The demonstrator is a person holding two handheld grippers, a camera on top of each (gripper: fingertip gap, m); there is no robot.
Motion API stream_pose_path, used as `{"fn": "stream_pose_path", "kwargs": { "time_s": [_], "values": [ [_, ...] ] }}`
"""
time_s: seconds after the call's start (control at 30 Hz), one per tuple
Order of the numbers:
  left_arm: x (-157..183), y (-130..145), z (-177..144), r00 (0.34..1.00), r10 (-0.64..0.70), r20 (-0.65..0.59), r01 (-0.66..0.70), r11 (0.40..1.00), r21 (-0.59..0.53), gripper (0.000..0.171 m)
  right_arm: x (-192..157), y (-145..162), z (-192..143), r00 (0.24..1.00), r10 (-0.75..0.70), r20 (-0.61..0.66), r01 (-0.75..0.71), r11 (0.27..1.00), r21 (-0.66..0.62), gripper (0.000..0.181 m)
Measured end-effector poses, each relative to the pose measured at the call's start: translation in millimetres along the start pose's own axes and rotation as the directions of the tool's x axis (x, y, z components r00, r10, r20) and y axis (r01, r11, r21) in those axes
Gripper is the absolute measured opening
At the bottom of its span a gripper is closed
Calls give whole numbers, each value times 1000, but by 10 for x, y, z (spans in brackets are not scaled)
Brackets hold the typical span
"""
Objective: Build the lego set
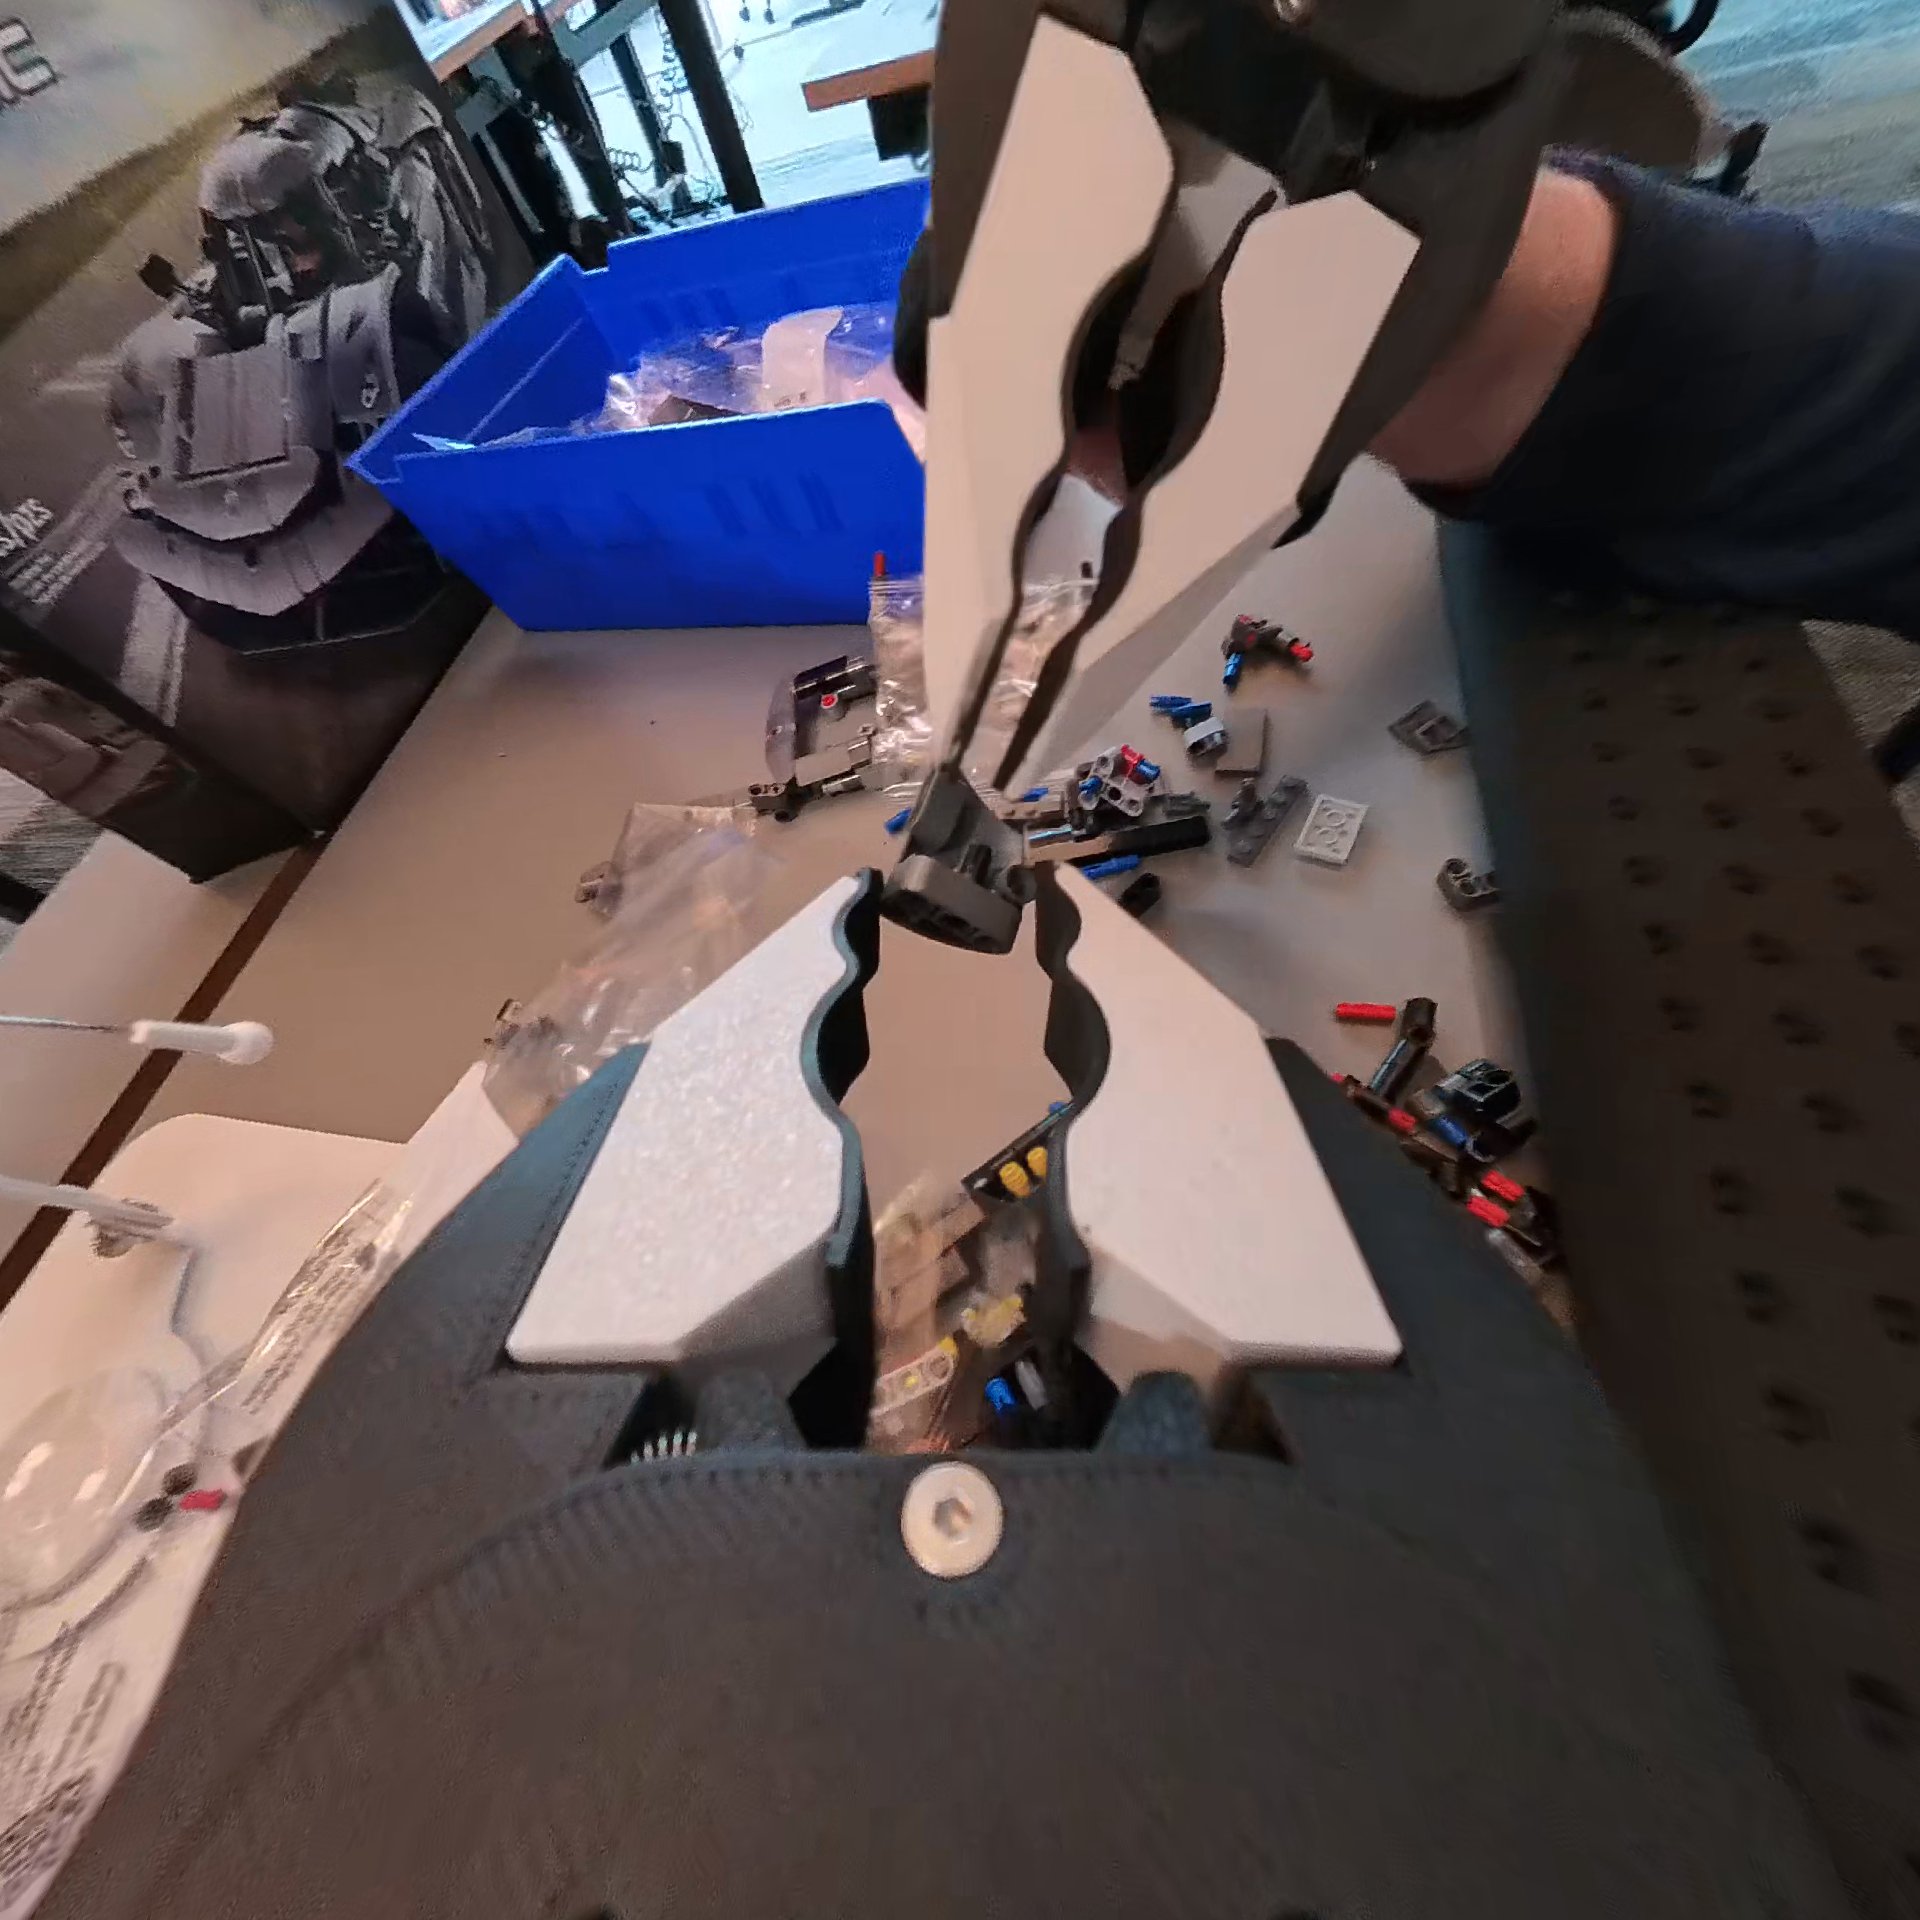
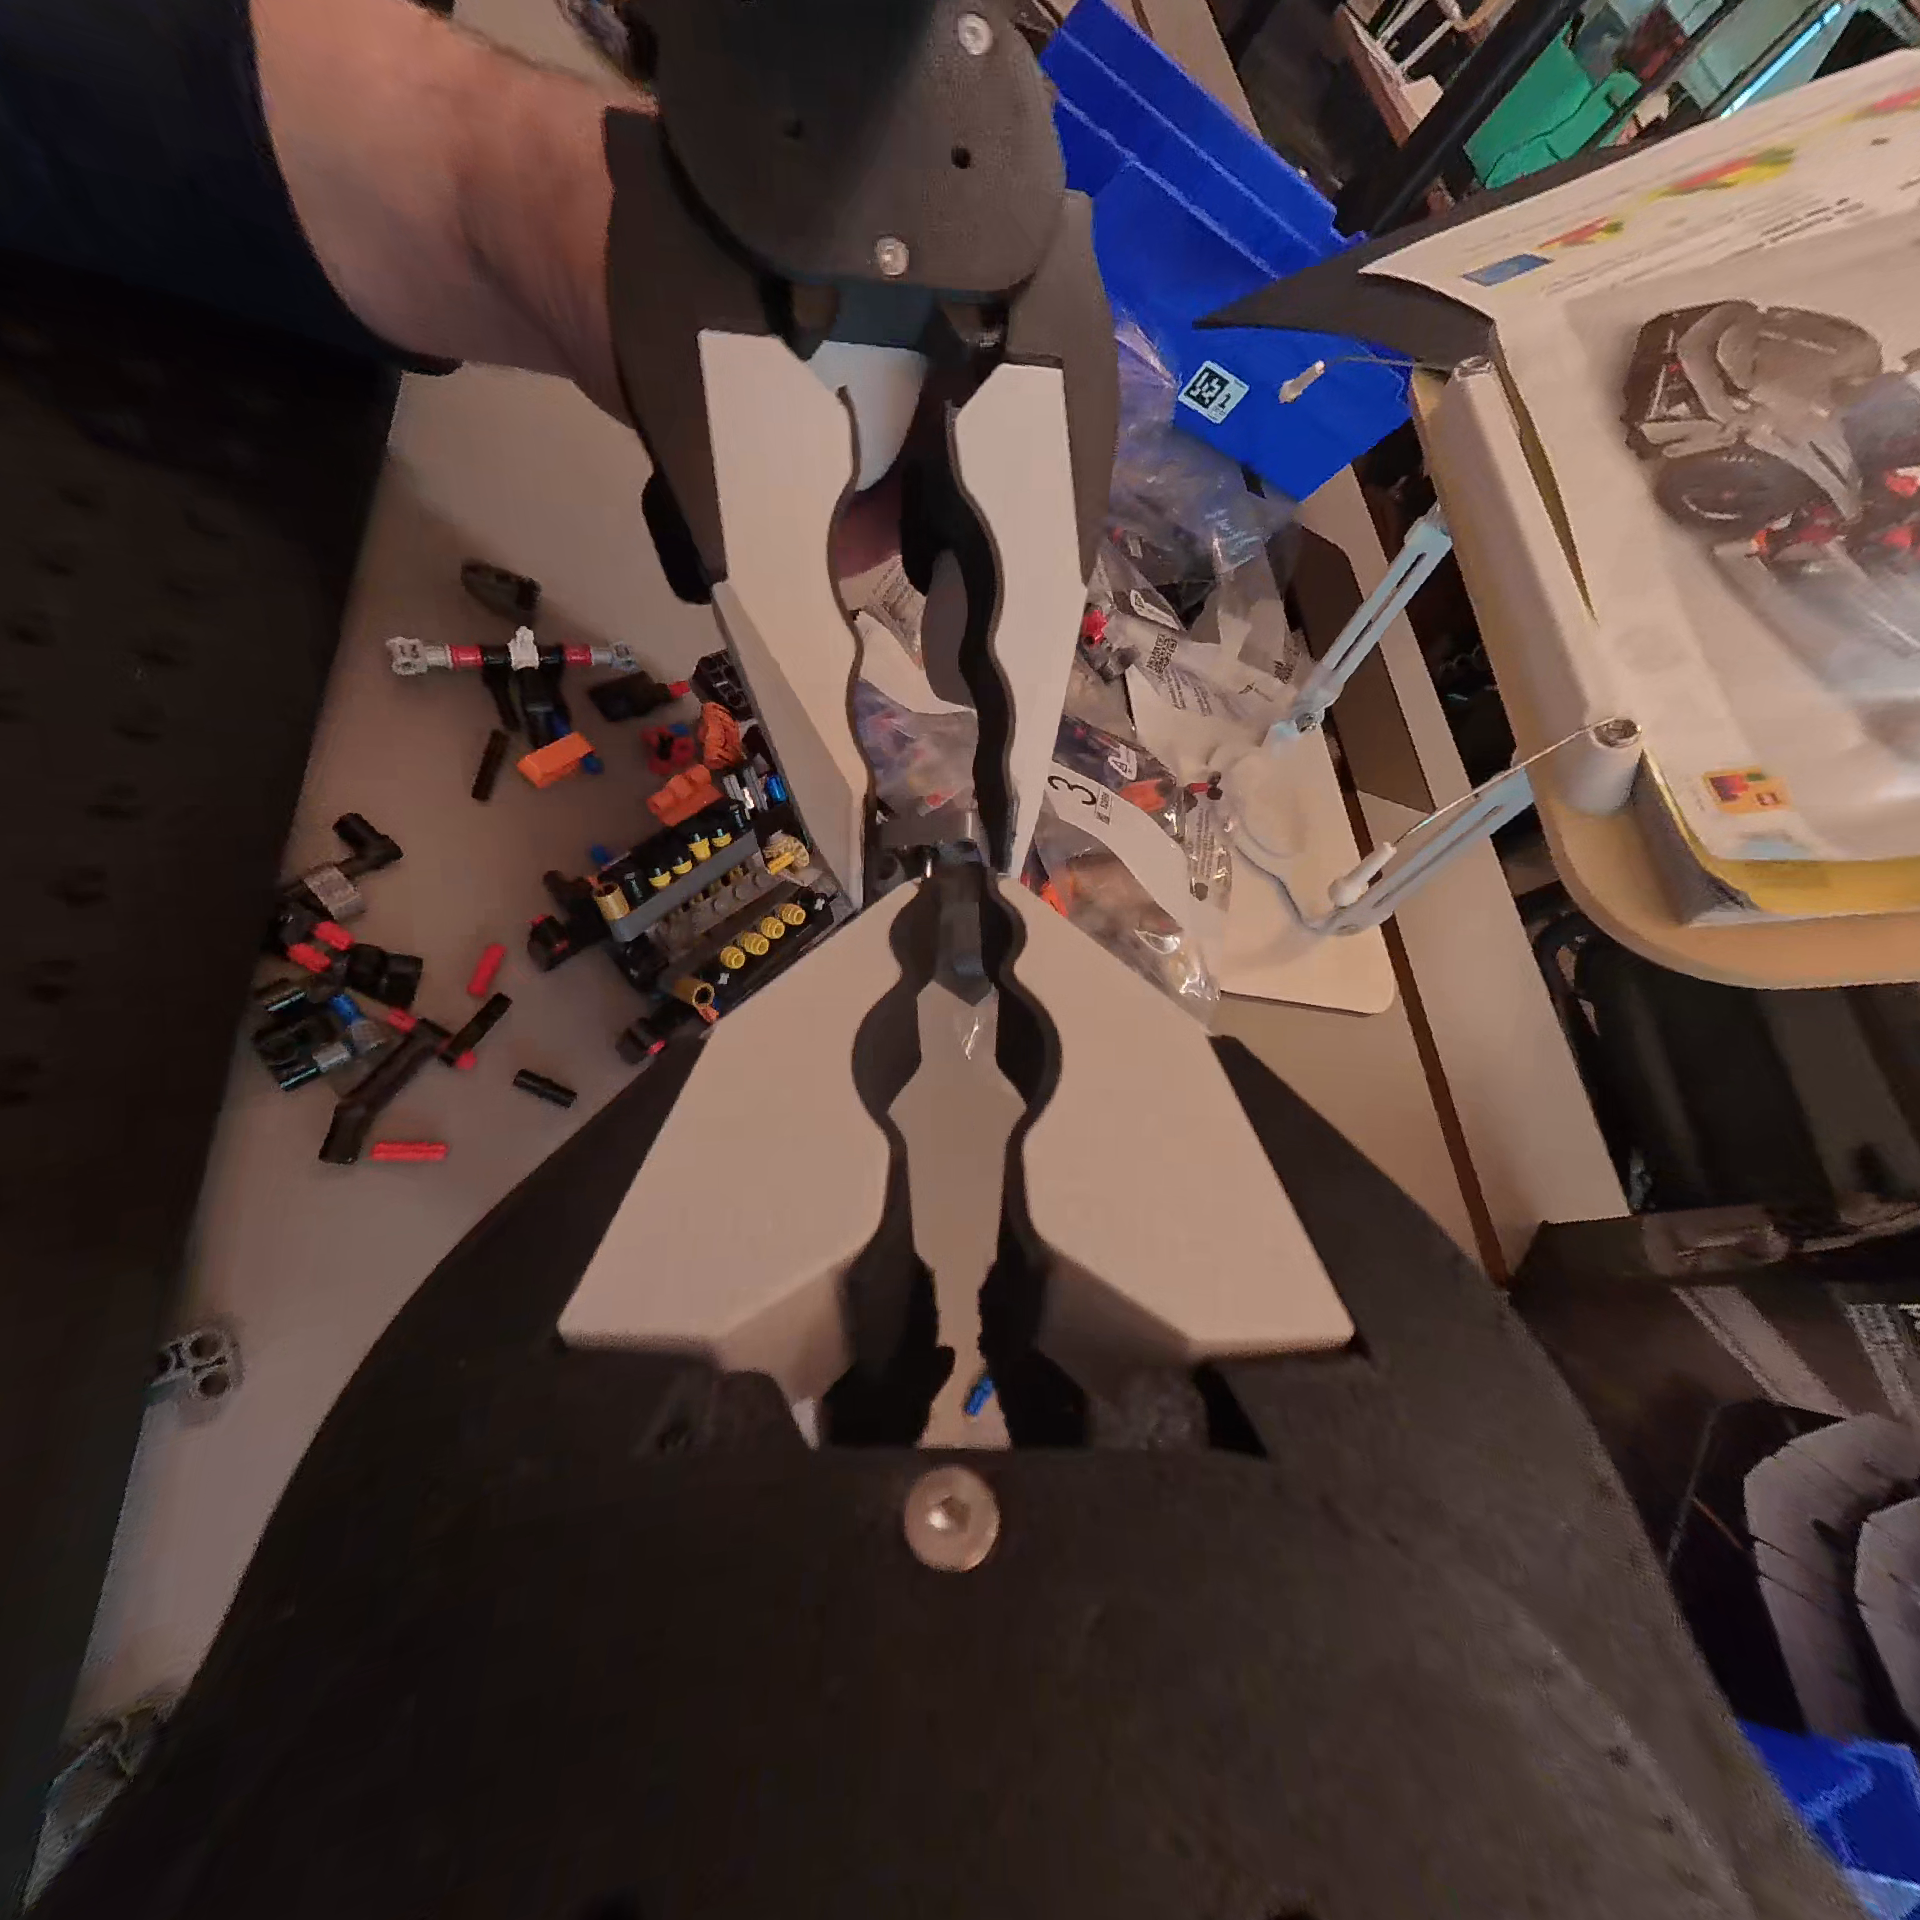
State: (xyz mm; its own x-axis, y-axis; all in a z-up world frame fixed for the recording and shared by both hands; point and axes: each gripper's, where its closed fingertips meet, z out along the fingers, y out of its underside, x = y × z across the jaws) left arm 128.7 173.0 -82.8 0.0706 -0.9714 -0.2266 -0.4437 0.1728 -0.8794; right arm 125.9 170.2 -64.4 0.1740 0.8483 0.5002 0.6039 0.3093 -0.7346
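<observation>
Your right gripper (image 2: 951,914) has its fingers (image 2: 790,1101) closed around a small dark grey lego piece (image 2: 961,935), held above the worktop (image 2: 416,1247). The left gripper (image 2: 935,831) comes down from the top, its fingers nearly together at the same piece, tip to tip with yours. Loose black, red and orange lego parts (image 2: 416,997) lie scattered toward the worktop's left edge, with a black studded assembly (image 2: 707,904) just left of the fingertips. Clear parts bags (image 2: 1132,821) lie to the right.

There is writing on the big grey box (image 1: 208,436), on a clear plastic bag (image 2: 1132,821), on a sticker on the blue bin (image 2: 1211,393) and on the booklet (image 2: 1704,436).
</observation>
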Motion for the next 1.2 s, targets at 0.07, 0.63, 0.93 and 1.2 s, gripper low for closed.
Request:
{"fn": "stream_pose_path", "kwargs": {
  "time_s": [0.07,0.63,0.93,1.2],
  "values": [
    [40,-20,-16,998,-33,-49,34,999,20,27,-40,11,18,999,-35,0,35,999,-24,4],
    [90,13,-79,970,-167,-176,175,984,28,27,-137,25,150,988,-153,-38,148,982,-117,0],
    [131,-62,-159,943,-213,-256,238,969,67,27,-144,-80,119,978,-196,-71,190,978,-83,0],
    [210,-73,-243,859,-311,-406,361,931,52,27,-214,-149,140,944,-314,-105,300,945,-134,2]
  ]
}}
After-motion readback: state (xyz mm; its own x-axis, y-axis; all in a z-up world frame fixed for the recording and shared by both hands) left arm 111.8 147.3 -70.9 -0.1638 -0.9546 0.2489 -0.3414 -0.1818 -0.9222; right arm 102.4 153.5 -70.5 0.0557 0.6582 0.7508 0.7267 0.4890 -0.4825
